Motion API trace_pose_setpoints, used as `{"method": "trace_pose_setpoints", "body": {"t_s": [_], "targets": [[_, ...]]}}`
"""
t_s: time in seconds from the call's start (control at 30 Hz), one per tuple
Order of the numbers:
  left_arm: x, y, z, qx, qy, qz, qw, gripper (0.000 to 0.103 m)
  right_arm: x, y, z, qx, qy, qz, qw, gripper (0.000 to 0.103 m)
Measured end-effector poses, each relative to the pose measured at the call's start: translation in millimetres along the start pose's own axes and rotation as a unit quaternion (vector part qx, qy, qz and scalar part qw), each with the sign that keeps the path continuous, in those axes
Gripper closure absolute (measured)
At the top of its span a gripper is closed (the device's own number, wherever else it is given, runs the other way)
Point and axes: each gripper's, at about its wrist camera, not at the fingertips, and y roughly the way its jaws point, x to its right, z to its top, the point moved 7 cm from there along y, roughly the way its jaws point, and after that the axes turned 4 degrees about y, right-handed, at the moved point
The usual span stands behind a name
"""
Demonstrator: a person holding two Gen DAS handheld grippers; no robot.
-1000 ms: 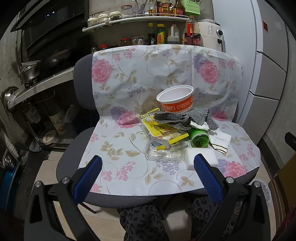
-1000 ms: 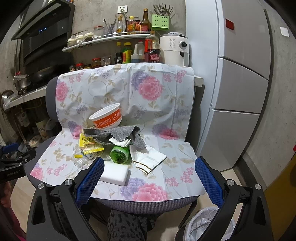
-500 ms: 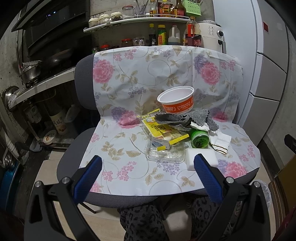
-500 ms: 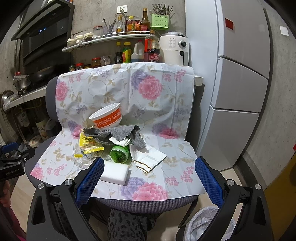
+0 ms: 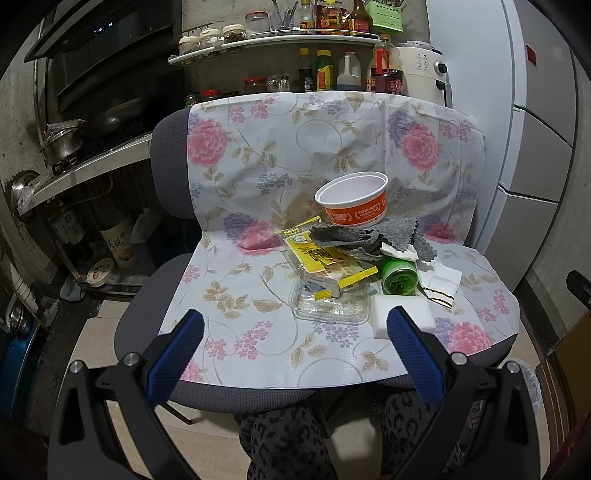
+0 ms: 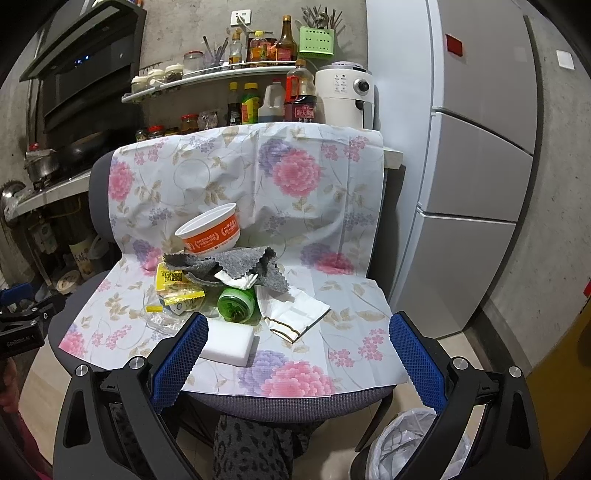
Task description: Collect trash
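Hovering wide-jawed and empty, left gripper (image 5: 295,332) and right gripper (image 6: 295,338) facing trash pile (image 6: 221,280) on chair (image 5: 280,397); bin (image 6: 413,446) sitting below.

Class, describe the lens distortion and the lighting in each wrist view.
Left wrist view: fisheye bends the fridge edge, corners black, stove side dim. Right wrist view: same bowing, floral cloth evenly lit, white sponge bright, no glare.

Pretty cramped kitchen tbh. Bare concrete wall (image 6: 177,33) up at 12 o'clock with a curved shelf (image 6: 207,75) full of bottles and jars, black range hood (image 6: 85,70) around 10, pale fridge (image 6: 476,155) at 2, and a beige tiled floor (image 5: 207,435) down at 6.
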Motion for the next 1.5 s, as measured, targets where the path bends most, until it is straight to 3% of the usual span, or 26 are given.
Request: {"method": "trace_pose_setpoints", "body": {"t_s": [1.0,1.5], "targets": [[-2,-2,-2,-0.003,-0.003,-0.002,1.0,0.006,0,3,-4,-0.005,0.001,-0.001,1.0,0.006],[-11,15,-5,-0.018,-0.015,0.005,0.9997,0.006,-8,21,-10,-0.03,-0.004,0.002,1.0,0.006]]}}
